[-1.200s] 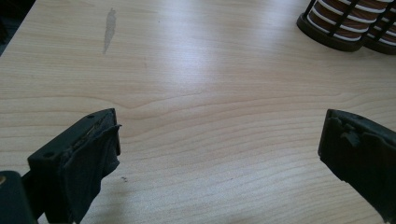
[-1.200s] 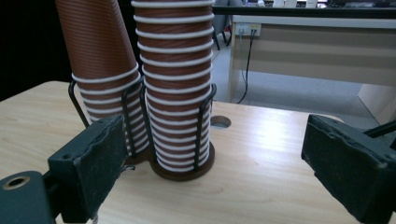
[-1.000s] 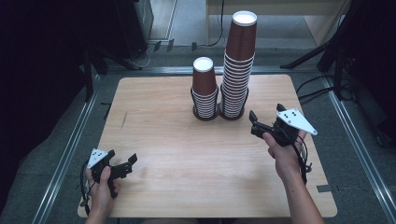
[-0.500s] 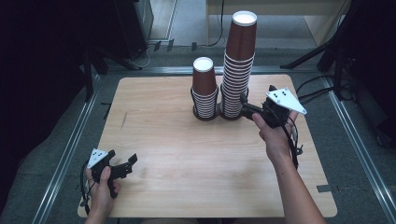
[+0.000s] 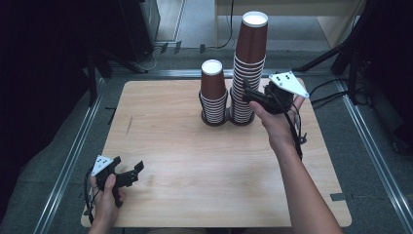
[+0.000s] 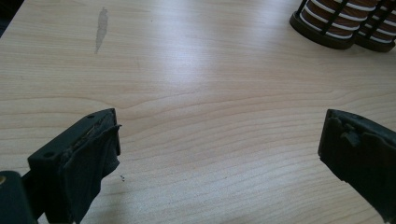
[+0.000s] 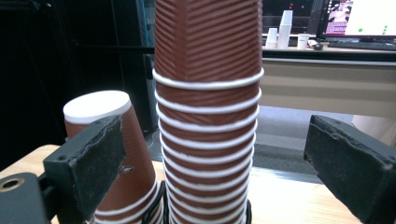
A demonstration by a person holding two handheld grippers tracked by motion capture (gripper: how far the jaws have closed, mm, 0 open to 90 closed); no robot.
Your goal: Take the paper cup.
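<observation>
Fingers of right gripper spread wide, flanking tall stack of ribbed brown paper cups at bench far edge — approach step, nothing gripped. Next, likely: clamp on one rim, lift straight. Left gripper released too — idle near front corner.

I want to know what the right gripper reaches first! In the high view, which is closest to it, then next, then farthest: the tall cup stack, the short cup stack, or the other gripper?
1. Tall cup stack, right beside the right gripper.
2. Short cup stack, just past the tall one, on its left.
3. Left gripper, far off at the table's near left corner.
</observation>
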